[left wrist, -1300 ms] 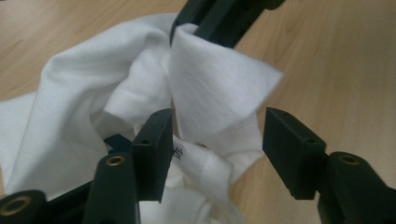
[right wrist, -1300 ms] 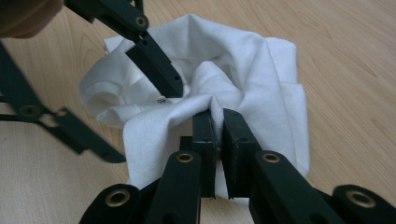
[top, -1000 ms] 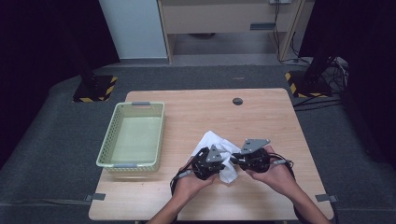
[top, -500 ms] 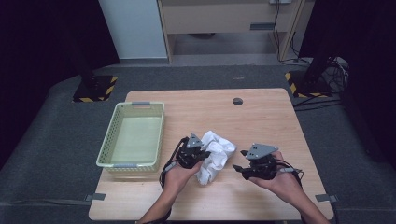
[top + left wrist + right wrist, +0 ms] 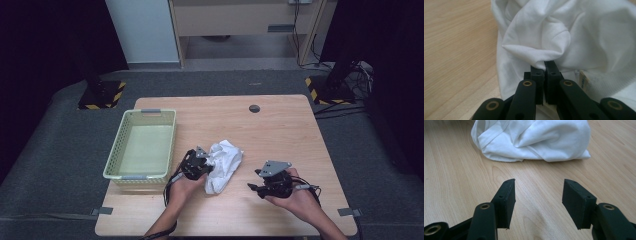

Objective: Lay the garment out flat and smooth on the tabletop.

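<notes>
Pinching white cloth — left claw, close-up.

Right gripper jaws apart above bare table, crumpled white cloth ahead

A light wooden table is carrying a pale green basket near its left edge. A crumpled white cloth is lying towards the front, near the middle; a dark round mark is sitting near the far edge.

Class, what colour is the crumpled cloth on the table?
Plain white: the cloth shows best in the left gripper view, pinched by its jaws.
</notes>
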